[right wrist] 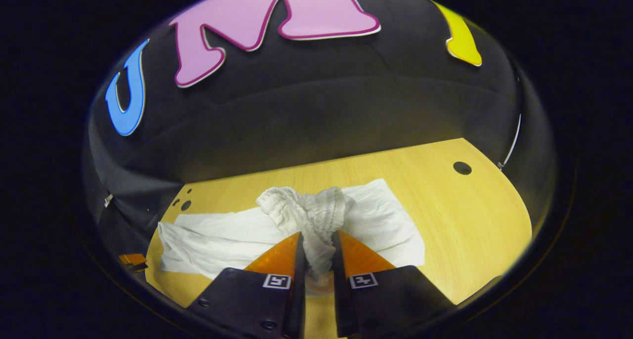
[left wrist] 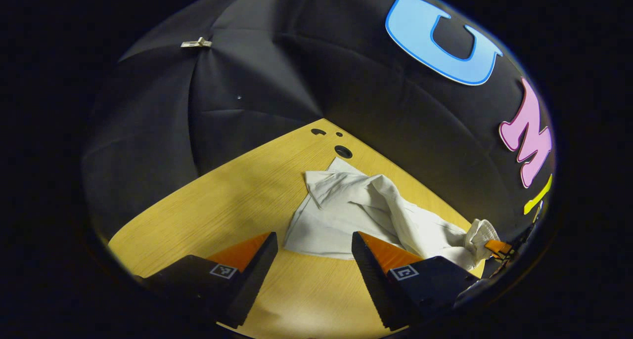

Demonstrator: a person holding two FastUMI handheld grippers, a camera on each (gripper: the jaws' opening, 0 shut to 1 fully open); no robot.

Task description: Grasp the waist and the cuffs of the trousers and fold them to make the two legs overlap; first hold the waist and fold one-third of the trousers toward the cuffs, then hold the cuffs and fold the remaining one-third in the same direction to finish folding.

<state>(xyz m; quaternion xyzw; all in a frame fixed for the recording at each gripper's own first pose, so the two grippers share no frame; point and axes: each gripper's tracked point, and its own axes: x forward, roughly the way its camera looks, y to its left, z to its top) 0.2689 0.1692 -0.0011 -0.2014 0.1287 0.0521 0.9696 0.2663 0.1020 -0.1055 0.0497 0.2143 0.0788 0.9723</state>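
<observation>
White trousers (left wrist: 346,205) lie crumpled on the wooden table (left wrist: 222,200). In the left gripper view my left gripper (left wrist: 314,237) stands open just above the table, its fingertips short of the cloth's near edge and touching nothing. In the right gripper view my right gripper (right wrist: 317,235) is shut on the bunched elastic waist (right wrist: 306,208), lifted a little off the table (right wrist: 470,215), while the rest of the trousers (right wrist: 222,235) spreads out to the left and right behind it. In the left gripper view that held waist (left wrist: 479,235) shows at the far right with the right gripper (left wrist: 497,247).
Round holes (left wrist: 343,151) mark the tabletop near its far corner, with another hole (right wrist: 462,168) at the right in the right gripper view. Black booth cloth rises right behind the table edges. A small metal clip (left wrist: 196,43) hangs on the cloth. The left gripper (right wrist: 131,261) shows low at the left.
</observation>
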